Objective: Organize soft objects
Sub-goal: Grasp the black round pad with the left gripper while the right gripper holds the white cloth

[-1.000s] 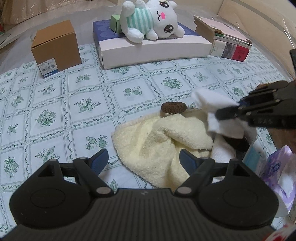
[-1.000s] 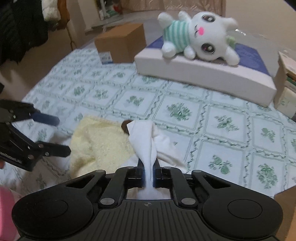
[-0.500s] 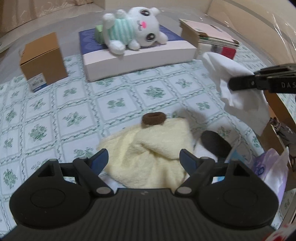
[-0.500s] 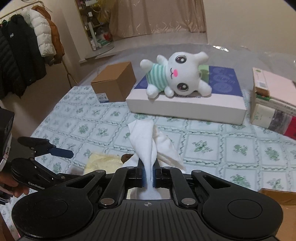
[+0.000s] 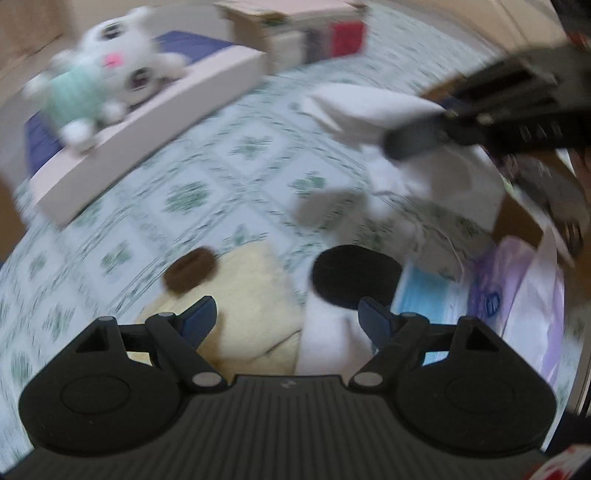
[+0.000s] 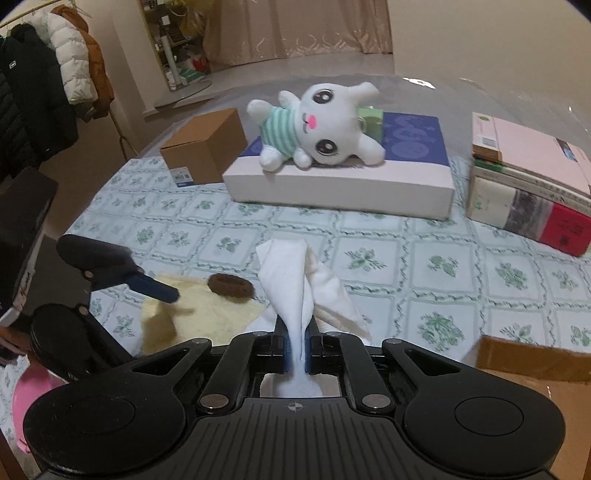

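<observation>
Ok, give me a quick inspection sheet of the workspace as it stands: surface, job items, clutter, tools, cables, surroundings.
Surface: tablecloth, green floral tile print.
Job's things: white cloth lifted off the table; yellow towel flat, brown hair tie on its far edge; plush bunny lying on the flat white box.
Clutter: cardboard box, stacked books, blue face mask, black round pad.
Tools: right tool shut on the white cloth; left tool open, empty, over the towel.
Cables: nothing seen.
Surroundings: coats hanging at left, curtain behind.
</observation>
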Motion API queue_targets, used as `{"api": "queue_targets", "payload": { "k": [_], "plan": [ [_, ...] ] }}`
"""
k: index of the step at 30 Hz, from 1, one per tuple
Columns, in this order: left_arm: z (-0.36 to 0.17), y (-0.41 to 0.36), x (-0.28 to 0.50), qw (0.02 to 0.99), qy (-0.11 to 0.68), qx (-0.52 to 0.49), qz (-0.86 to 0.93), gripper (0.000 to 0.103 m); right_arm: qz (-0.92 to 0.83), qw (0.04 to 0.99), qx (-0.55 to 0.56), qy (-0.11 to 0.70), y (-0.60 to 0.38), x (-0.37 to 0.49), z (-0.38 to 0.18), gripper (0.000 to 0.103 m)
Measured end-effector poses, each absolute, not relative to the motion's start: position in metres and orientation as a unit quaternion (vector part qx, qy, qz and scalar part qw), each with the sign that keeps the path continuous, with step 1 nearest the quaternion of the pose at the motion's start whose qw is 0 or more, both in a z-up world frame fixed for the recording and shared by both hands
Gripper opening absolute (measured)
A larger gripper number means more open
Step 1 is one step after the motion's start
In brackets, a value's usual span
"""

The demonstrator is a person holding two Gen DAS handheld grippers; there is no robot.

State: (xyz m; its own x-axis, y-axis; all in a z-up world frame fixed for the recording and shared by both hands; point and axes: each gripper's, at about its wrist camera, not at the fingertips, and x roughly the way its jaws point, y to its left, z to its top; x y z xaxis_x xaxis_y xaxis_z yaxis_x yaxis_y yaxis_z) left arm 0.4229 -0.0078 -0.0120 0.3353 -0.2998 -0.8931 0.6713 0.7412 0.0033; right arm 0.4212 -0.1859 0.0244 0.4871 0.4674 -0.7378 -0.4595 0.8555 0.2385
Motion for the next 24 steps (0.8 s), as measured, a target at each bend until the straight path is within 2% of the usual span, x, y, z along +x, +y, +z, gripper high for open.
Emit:
{"api": "queue_targets", "payload": {
  "k": [11, 24],
  "plan": [
    [-0.047, -0.067, 0.425, 0.715, 0.467, 0.334, -0.4, 0.082, 0.246, 0.861, 0.004, 0.445, -0.23, 0.412, 0.008, 0.007],
    [-0.069, -0.099, 0.428, 0.681, 0.439, 0.394, -0.434, 0.082, 0.252, 0.856, 0.008, 0.451, -0.252, 0.4, -0.011, 0.007]
  ]
}}
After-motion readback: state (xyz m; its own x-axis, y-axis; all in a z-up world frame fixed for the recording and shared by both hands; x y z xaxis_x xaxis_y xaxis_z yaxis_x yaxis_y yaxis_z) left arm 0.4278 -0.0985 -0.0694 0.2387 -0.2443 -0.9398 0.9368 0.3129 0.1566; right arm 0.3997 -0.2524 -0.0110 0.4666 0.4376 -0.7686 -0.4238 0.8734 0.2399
